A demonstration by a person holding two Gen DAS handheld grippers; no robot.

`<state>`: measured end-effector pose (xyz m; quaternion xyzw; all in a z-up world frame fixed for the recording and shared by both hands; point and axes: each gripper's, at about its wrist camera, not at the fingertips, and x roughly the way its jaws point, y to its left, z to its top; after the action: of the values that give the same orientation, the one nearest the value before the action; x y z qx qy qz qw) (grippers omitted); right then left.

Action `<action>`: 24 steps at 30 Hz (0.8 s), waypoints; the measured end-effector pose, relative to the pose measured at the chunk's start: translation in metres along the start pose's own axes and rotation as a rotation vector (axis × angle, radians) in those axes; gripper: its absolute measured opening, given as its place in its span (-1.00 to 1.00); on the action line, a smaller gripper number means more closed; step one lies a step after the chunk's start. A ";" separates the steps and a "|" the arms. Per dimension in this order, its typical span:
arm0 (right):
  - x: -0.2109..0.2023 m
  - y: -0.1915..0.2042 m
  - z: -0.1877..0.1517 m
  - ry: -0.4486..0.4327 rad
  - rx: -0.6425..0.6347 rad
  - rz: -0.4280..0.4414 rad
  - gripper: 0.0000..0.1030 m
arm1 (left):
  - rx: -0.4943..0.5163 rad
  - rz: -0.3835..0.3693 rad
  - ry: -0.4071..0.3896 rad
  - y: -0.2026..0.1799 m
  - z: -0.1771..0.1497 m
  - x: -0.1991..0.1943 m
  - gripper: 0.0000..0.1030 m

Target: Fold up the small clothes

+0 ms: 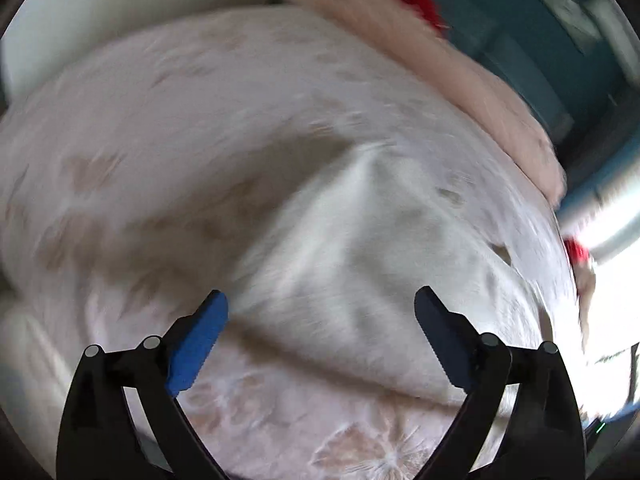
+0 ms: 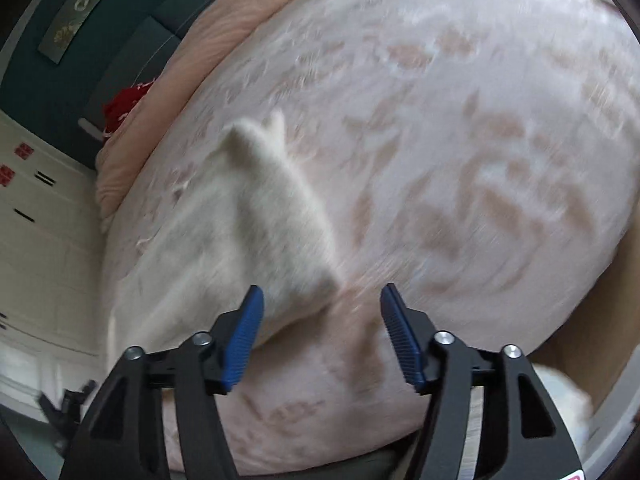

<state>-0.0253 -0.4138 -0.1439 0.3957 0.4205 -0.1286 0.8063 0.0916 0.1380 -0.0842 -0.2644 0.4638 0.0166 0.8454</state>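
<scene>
A small white garment (image 1: pixel 352 264) lies crumpled on a bed with a pale pink patterned cover (image 1: pixel 160 128). In the left wrist view my left gripper (image 1: pixel 322 304) hovers over the garment's near edge with its jaws wide apart and nothing pinched between them. In the right wrist view the same white garment (image 2: pixel 256 216) stretches away to the left of centre. My right gripper (image 2: pixel 322 300) stands open just past the garment's near corner; the left blue pad (image 2: pixel 244 340) is beside the cloth, not clamped on it. Both views are motion-blurred.
A peach blanket (image 1: pixel 460 76) runs along the bed's far side, with something red (image 1: pixel 420 0) beside it. A dark teal headboard wall (image 2: pixel 52 92) and white cabinets (image 2: pixel 40 240) stand behind. The bed's edge (image 2: pixel 280 456) falls off just under the right gripper.
</scene>
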 end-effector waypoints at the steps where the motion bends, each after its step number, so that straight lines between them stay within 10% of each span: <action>1: 0.009 0.007 -0.002 0.017 0.008 0.008 0.25 | -0.061 0.022 0.037 0.014 0.001 0.008 0.79; 4: 0.020 0.020 -0.001 -0.010 0.012 0.013 0.36 | -0.185 -0.007 0.086 0.035 0.005 0.028 0.80; 6: 0.026 0.031 0.010 -0.011 0.031 0.037 -0.11 | -0.197 -0.006 0.072 0.032 0.013 0.032 0.71; 8: 0.028 0.042 0.021 0.001 0.041 0.061 -0.51 | -0.173 -0.065 0.098 0.021 0.022 0.039 -0.33; 12: -0.010 0.065 0.029 -0.065 -0.056 0.071 -0.61 | -0.136 -0.053 0.125 0.010 0.038 0.016 -0.70; 19: 0.010 0.022 0.000 0.072 -0.116 -0.094 -0.41 | -0.032 0.071 0.216 0.032 0.013 0.026 -0.63; 24: -0.024 0.031 0.008 -0.055 -0.118 -0.144 -0.13 | -0.004 0.085 0.164 0.021 0.017 0.015 -0.17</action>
<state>-0.0190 -0.4024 -0.1059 0.3125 0.4322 -0.1720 0.8282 0.1073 0.1607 -0.0976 -0.2469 0.5421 0.0316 0.8026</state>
